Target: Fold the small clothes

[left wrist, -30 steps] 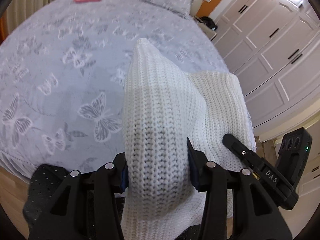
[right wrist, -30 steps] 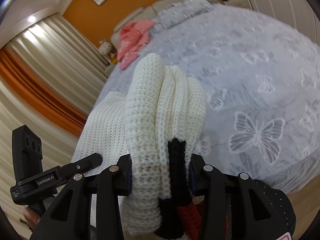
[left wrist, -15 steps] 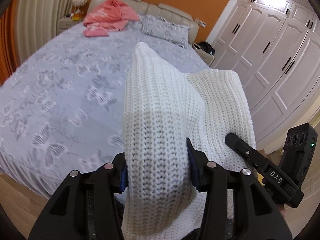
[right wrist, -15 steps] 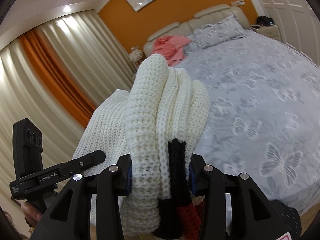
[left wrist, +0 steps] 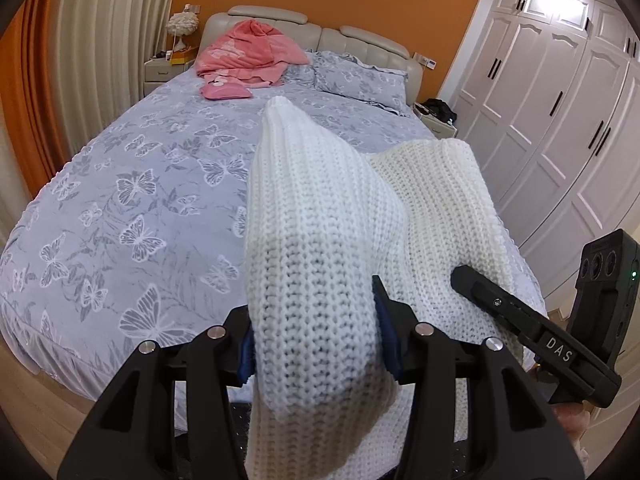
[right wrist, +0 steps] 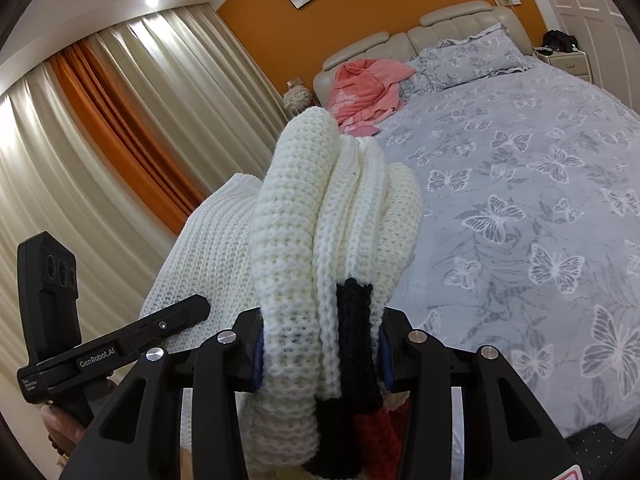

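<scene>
A white chunky-knit sweater (left wrist: 320,240) hangs in the air between both grippers, above the foot of the bed. My left gripper (left wrist: 316,336) is shut on a bunched white fold of it. My right gripper (right wrist: 320,352) is shut on another bunched fold of the sweater (right wrist: 304,240), where a black band (right wrist: 354,328) and a red patch (right wrist: 372,428) show. The right gripper's body shows at the right of the left wrist view (left wrist: 560,340); the left gripper's body shows at the left of the right wrist view (right wrist: 80,344). The sweater spans between them.
A large bed with a grey butterfly-print cover (left wrist: 140,184) lies ahead. Pink clothes (left wrist: 248,56) lie by the headboard, with grey pillows (left wrist: 360,80) beside them. White wardrobe doors (left wrist: 560,100) stand on the right, curtains (right wrist: 120,140) on the left. Wooden floor (left wrist: 32,408) lies below.
Both grippers have risen and tilted up with the sweater in them, so the headboard, wall and curtains now show. Both grips are unchanged.
</scene>
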Demonstrator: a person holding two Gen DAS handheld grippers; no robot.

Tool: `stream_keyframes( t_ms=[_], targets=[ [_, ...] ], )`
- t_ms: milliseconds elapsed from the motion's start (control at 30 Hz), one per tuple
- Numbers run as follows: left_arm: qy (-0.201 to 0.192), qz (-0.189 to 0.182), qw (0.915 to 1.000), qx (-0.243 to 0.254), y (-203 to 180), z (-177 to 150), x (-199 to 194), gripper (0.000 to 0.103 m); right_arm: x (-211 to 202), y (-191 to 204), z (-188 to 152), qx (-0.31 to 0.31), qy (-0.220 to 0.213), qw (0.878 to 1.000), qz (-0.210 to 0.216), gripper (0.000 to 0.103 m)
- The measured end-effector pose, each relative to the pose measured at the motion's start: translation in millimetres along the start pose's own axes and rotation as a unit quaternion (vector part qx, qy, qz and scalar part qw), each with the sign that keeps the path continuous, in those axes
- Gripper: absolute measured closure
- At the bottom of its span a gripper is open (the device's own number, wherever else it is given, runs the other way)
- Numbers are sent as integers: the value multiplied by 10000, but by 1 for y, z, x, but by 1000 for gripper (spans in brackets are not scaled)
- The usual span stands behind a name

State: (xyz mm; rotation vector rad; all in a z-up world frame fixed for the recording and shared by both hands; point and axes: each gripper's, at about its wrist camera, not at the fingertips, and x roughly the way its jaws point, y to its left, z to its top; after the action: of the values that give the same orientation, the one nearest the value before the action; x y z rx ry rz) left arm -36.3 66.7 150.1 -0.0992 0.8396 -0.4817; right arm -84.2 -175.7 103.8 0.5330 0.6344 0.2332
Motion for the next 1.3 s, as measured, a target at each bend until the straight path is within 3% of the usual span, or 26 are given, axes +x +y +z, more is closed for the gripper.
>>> stream_keyframes(
  t_ms=[300, 433, 567, 633, 667, 700, 733, 767, 833, 900, 1033, 1067, 1100, 1233, 1300],
  targets=[
    [29, 2, 10000, -71, 22, 13, 21, 57, 30, 6, 10, 42, 98, 9999, -62, 62],
    [114, -18, 9999, -60, 32, 13, 41, 56, 54, -8, 2, 166, 236, 9994, -178, 60],
    [529, 21, 9982, -278, 62, -7, 106, 51, 121, -55, -31, 349, 694, 9963, -367, 45],
    [866, 75, 9946, -561, 92, -32, 160, 48, 164, -95, -64, 456, 1327, 9825, -1221, 46],
    [1026, 245, 9918, -723, 104, -45, 181, 48, 174, -111, -77, 662, 1694, 9698, -1623, 53],
    [1337, 670, 9838, -988, 119, -66, 202, 52, 166, -118, -84, 970, 1695, 9718, -1318, 57],
    [1464, 830, 9797, -1090, 125, -76, 205, 53, 154, -116, -84, 1056, 1495, 9771, -1084, 58],
    [1453, 773, 9794, -1173, 128, -84, 201, 52, 142, -104, -81, 831, 1322, 9801, -1228, 57],
    [1124, 679, 9846, -1158, 125, -89, 180, 48, 133, -81, -72, 176, 1245, 9839, -1269, 55],
    [924, 902, 9865, -1006, 116, -86, 167, 39, 140, -66, -64, -93, 1323, 9843, -1164, 51],
    [1036, 971, 9859, -885, 105, -79, 176, 38, 181, -64, -61, -307, 1629, 9773, -1319, 46],
    [1064, 1007, 9854, -871, 102, -77, 178, 38, 198, -70, -64, -302, 1890, 9728, -1308, 64],
    [1080, 1028, 9851, -852, 100, -77, 181, 38, 205, -74, -63, -290, 2029, 9700, -1306, 90],
    [1140, 1130, 9841, -762, 98, -75, 179, 38, 184, -59, -40, -673, 1536, 9773, -1292, 91],
    [1162, 1148, 9845, -645, 97, -77, 178, 38, 178, -63, -41, -612, 1534, 9781, -1265, 90]
  ],
)
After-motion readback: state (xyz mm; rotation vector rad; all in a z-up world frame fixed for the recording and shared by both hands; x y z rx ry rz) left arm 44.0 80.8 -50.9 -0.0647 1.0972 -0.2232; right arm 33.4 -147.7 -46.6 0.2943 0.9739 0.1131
